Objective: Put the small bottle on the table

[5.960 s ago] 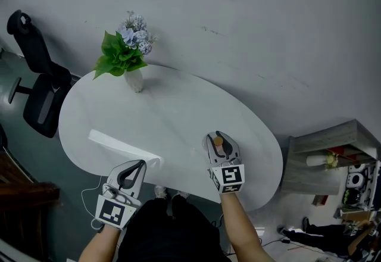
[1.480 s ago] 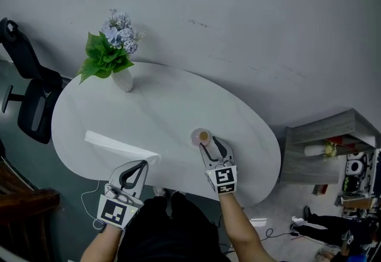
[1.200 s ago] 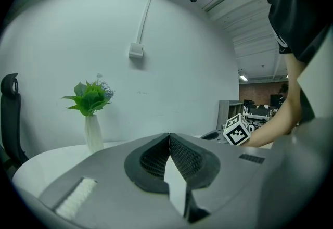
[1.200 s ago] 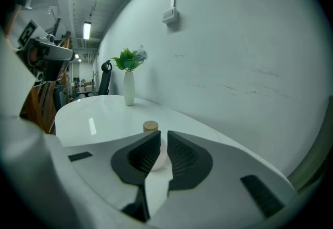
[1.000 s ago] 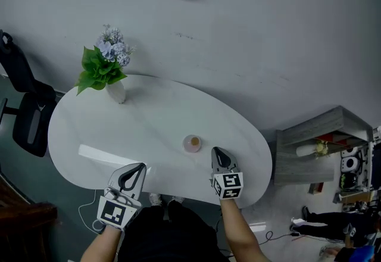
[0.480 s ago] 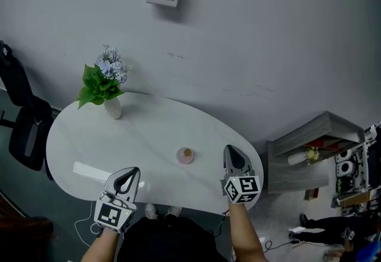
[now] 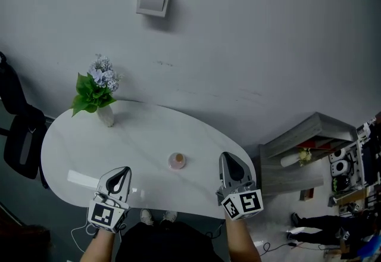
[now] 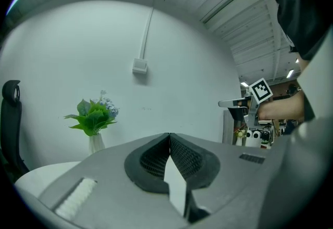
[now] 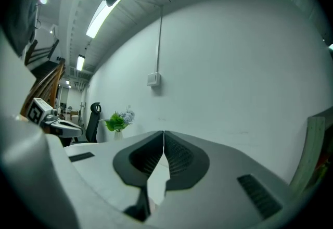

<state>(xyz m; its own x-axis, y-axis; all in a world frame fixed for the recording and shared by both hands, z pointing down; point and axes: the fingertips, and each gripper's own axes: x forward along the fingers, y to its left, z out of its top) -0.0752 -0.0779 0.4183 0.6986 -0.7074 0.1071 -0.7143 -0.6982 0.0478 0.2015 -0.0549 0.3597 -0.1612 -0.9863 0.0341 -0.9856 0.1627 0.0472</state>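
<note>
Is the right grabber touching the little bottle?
Apart. The head view shows a strip of bare table between the small bottle and the right gripper.

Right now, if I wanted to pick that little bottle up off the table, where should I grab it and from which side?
Probably around its middle, coming in level from the near side of the table: the bottle stands upright and alone, closest to the right gripper.

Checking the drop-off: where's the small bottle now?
In the head view, the small bottle stands on the table, between the left gripper and right gripper.
</note>
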